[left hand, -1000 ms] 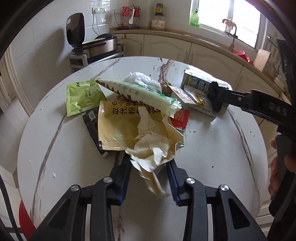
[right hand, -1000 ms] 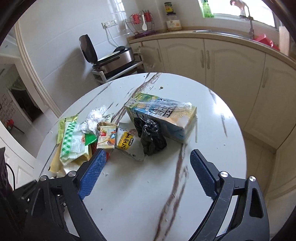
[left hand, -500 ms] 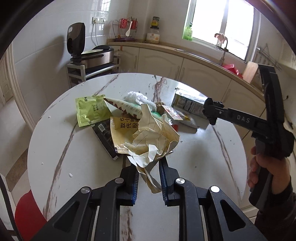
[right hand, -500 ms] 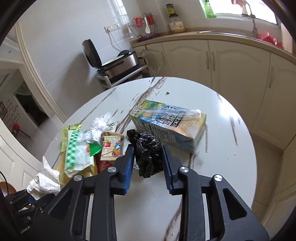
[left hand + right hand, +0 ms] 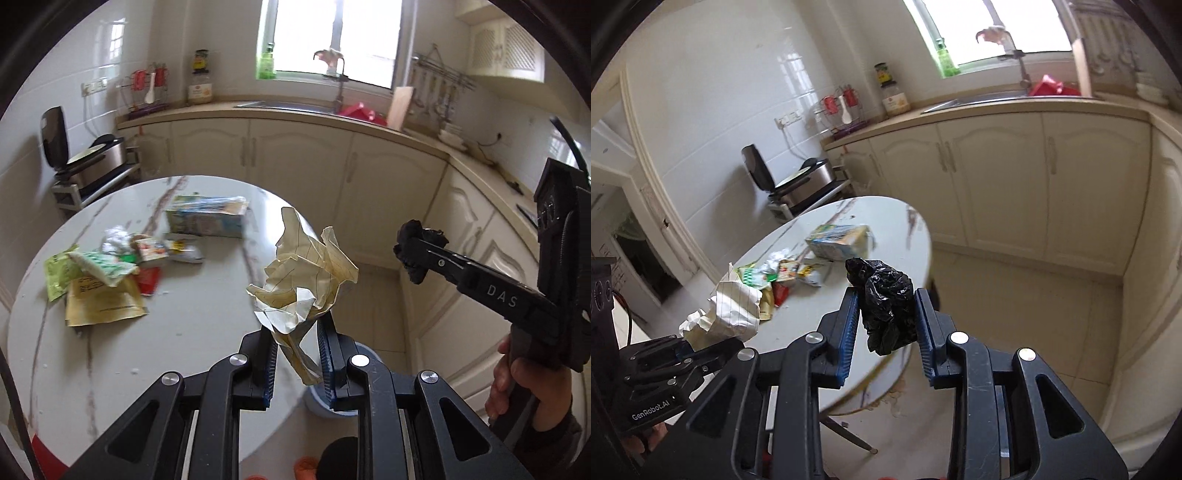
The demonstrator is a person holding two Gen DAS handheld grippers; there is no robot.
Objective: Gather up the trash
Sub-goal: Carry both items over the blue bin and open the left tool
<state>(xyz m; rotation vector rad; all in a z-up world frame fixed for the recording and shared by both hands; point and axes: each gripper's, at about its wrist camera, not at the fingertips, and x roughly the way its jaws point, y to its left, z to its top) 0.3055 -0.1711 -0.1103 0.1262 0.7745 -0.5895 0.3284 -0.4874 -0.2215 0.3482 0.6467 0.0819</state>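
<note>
Both grippers clamp trash (crumpled paper (image 5: 303, 280), bag (image 5: 888, 304))

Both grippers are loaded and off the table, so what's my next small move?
Probably ease the left gripper forward over the blue bin visible just below it, then release. Its crumpled paper is clamped clear of the table, and the bin sits beside the table edge.

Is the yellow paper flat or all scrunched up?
Scrunched up. The yellow lined paper is a crumpled wad full of creases, pinched between the blue pads of the left hand-held gripper.
</note>
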